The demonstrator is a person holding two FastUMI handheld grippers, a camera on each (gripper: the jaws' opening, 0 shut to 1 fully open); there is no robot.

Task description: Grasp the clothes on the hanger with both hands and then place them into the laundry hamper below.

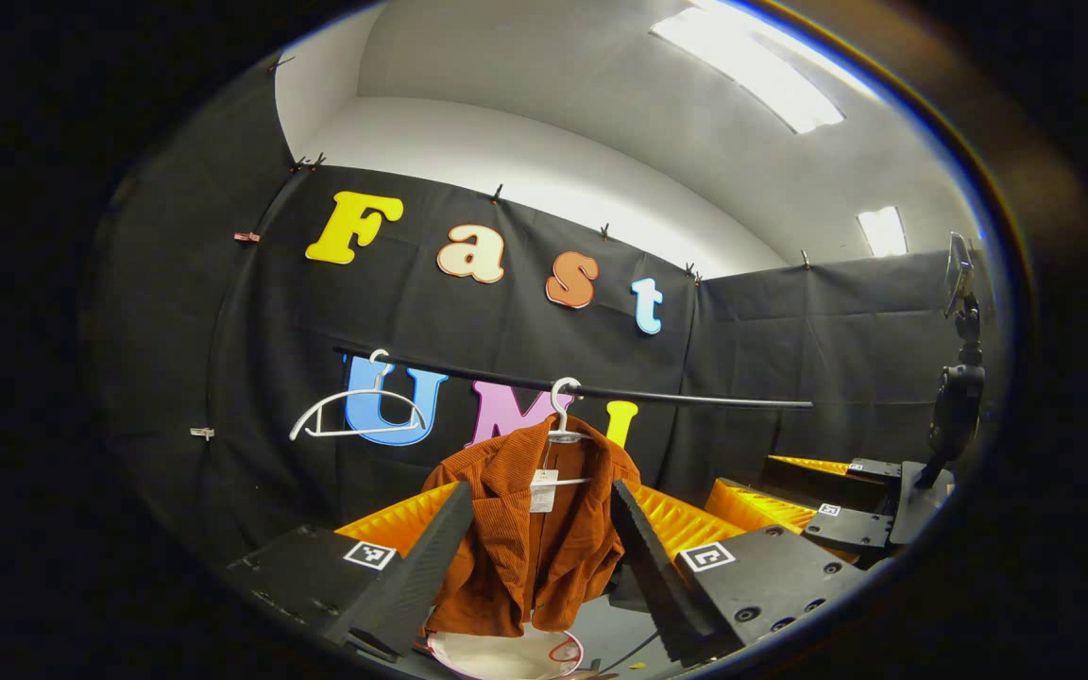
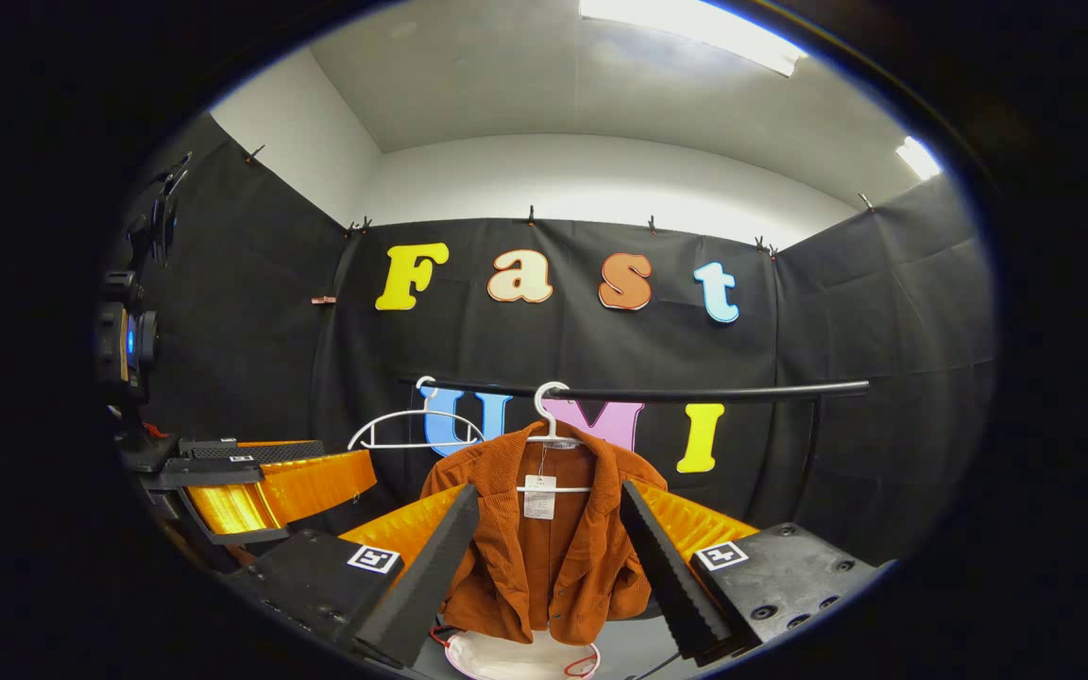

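A rust-orange corduroy jacket (image 1: 530, 529) hangs on a white hanger (image 1: 565, 425) from a black rail (image 1: 601, 387) that runs across the far wall of the booth; a second white hanger (image 1: 360, 416) hangs bare to its left. Below the jacket sits the white hamper (image 1: 506, 656), just its rim visible under the hem. In the left gripper view the left gripper (image 1: 544, 557) has its fingers spread wide apart, holding nothing, with the jacket framed between them but farther off. The right gripper (image 2: 549, 557) is likewise spread and empty, with the jacket centred beyond its fingers. The right gripper also appears at the right edge of the left gripper view. The jacket looks soft, limp and fairly light, and the ribbed cloth should give a sure hold and not slip. It will probably fold and sag once lifted, so a hold on each shoulder near the collar seems best for slipping it off the hanger. A paper tag (image 2: 538, 498) dangles at the chest and is no place to pinch.
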